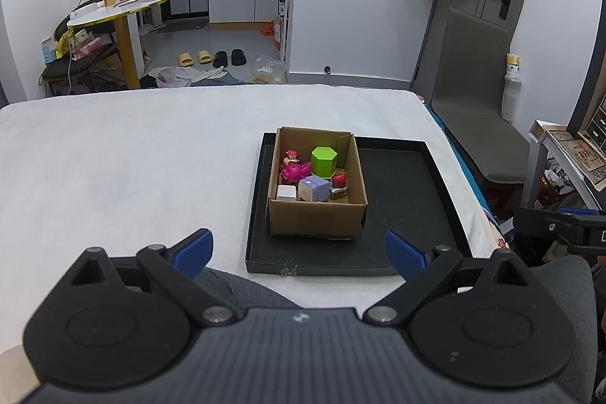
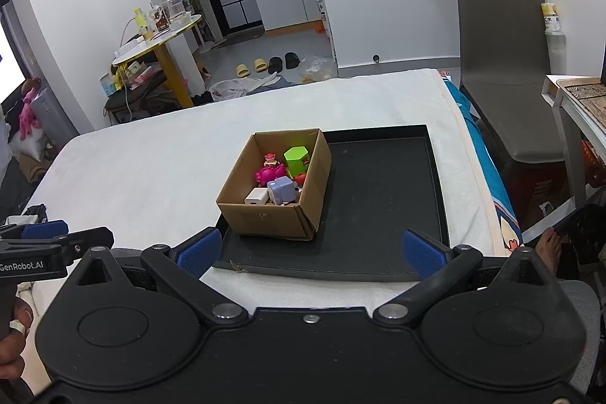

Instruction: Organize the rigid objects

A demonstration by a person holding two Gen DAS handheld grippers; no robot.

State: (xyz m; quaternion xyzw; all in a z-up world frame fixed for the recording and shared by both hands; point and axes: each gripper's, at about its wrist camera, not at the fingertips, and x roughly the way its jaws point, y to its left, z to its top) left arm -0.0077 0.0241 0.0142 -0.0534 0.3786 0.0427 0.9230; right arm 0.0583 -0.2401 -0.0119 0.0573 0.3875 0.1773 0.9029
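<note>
Both wrist cameras are looking forward and slightly downward from the near edge of a white bed [image 1: 132,154], the right one sitting higher. Both are sharing a fairly close black tray [image 1: 409,177] holding a cardboard box [image 2: 265,218], with the room beyond.

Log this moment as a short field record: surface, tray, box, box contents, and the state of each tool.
surface: white cloth-covered table
tray: black tray on the table, its right part bare
box: open cardboard box standing in the tray's left part
box contents: green hexagonal block, magenta toy, lilac cube, white cube, small red figure
left tool: left tool open, holding nothing, short of the tray
right tool: right tool open, holding nothing, over the tray's near edge
</note>
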